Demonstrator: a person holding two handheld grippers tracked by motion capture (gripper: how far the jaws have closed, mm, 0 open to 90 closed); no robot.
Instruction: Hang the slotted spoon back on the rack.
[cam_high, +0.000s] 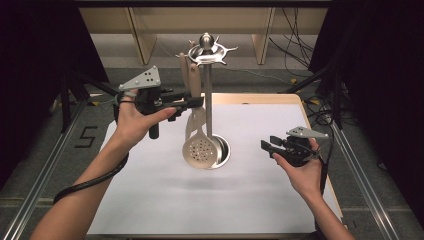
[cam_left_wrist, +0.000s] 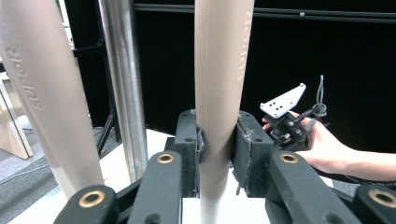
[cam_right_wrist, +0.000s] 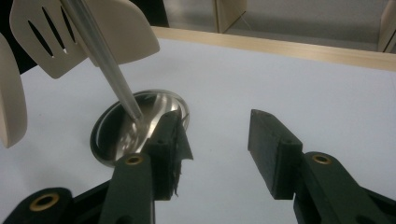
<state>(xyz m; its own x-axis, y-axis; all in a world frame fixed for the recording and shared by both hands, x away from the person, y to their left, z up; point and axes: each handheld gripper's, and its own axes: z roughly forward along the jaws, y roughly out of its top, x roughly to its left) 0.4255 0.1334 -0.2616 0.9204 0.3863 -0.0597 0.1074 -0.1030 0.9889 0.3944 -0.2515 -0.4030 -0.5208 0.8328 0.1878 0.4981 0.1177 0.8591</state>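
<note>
The left tool (cam_high: 192, 103) is clamped on the beige handle (cam_left_wrist: 217, 93) of a utensil that hangs from the hooks of a metal stand (cam_high: 208, 95) at the far middle of the counter (cam_high: 165, 200). A perforated skimmer (cam_high: 200, 149) hangs just beside it, low over the stand's round base (cam_right_wrist: 112, 135), with a slotted spatula (cam_right_wrist: 56, 37) close by. The right tool (cam_high: 267, 147) hovers near the counter's right side, well apart from the stand, its jaws wide and holding nothing.
</note>
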